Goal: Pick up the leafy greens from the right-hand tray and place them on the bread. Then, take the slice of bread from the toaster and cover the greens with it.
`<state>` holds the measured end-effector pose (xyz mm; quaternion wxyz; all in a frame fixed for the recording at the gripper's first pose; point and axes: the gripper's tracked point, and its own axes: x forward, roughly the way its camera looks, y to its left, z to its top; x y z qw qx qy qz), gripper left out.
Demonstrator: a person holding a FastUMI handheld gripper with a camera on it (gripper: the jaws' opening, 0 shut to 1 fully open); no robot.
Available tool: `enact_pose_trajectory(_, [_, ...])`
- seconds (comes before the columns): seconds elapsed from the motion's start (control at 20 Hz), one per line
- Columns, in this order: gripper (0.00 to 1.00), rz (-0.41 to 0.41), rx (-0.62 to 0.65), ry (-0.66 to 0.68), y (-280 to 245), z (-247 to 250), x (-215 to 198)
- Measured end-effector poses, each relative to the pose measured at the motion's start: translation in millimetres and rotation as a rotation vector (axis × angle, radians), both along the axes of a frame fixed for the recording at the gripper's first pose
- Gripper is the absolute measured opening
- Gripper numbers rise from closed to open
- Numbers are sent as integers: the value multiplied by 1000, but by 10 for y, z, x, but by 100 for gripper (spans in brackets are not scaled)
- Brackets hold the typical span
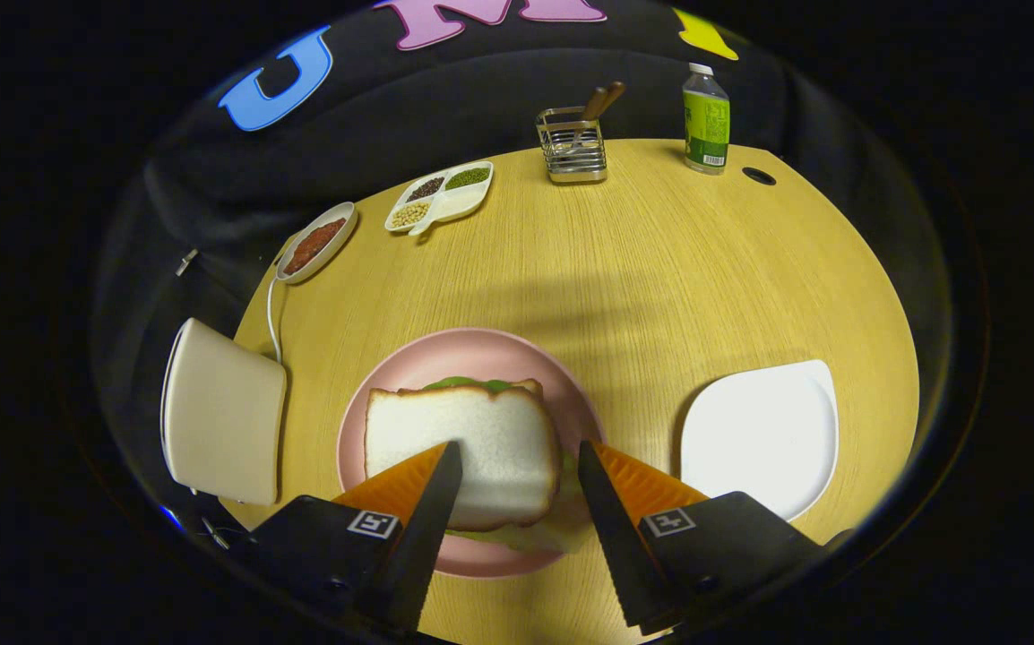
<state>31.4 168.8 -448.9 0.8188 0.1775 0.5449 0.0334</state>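
A slice of white bread (459, 434) lies flat on a pink plate (481, 349), just ahead of and partly between my fingers. Leafy greens (468, 383) peek out from under its far edge, and a paler layer shows under its near edge. My gripper (517, 452) hovers open above the near part of the slice, fingers apart and holding nothing. The white right-hand tray (759, 434) sits bare to the right of the plate. The cream toaster (221, 412) stands to the left of the plate, at the table's edge.
Beyond the plate lie a small dish of red grains (315, 244), a divided dish of beans (439, 197), a wire holder with utensils (573, 143) and a green-labelled bottle (706, 121). A white cable (271, 313) runs from the toaster. A round hole (758, 176) is near the bottle.
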Motion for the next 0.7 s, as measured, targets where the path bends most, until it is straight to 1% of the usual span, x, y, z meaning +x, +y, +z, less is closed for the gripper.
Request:
enact_pose_trajectory(0.1, [84,-3,4,-8,-6,69,-17])
enact_pose_trajectory(0.2, [89,-13,15,-44,-40,193,28])
enact_pose_trajectory(0.4, [89,-10,41,-136,-129,518,58])
enact_pose_trajectory(0.7, [88,55,65,-298,-338,1109,29])
